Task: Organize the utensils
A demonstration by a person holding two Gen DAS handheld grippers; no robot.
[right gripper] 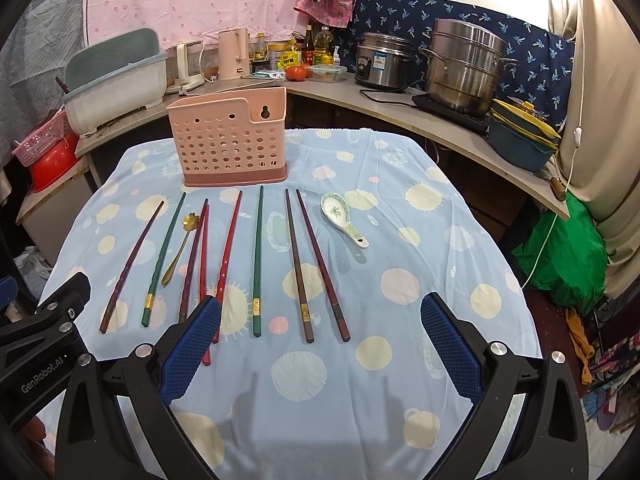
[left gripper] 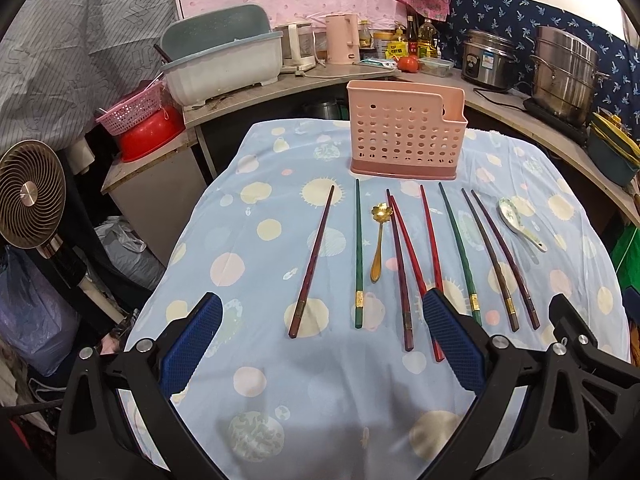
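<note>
From the left wrist view, basically nothing is sorted yet. The pink holder (left gripper: 406, 132) stands upright at the far side of the table (left gripper: 280, 380), and as far as its perforated front shows, nothing pokes out of the top. All the utensils lie flat on the cloth just in front of it: eight chopsticks (left gripper: 456, 248) fanned out in a row, a gold spoon (left gripper: 378, 244) tucked between the second and third sticks from the left, and a ceramic spoon (left gripper: 520, 218) off at the right end. Two of the reddish sticks cross near their tips. The left gripper (left gripper: 324, 344) hovers over the near edge of the cloth with its jaws spread wide, holding nothing, and its right pad hides the butt end of a red stick.

Over on the right wrist view it's the same story from the other side. The holder's interior looks empty here too, though the bottom can't be seen. The right gripper (right gripper: 320, 348) is also spread wide and empty, hanging above the near ends of the chopsticks.

So the whole job looks to be left: ten pieces to lift off the cloth and drop into the holder, with not one in yet.
</note>
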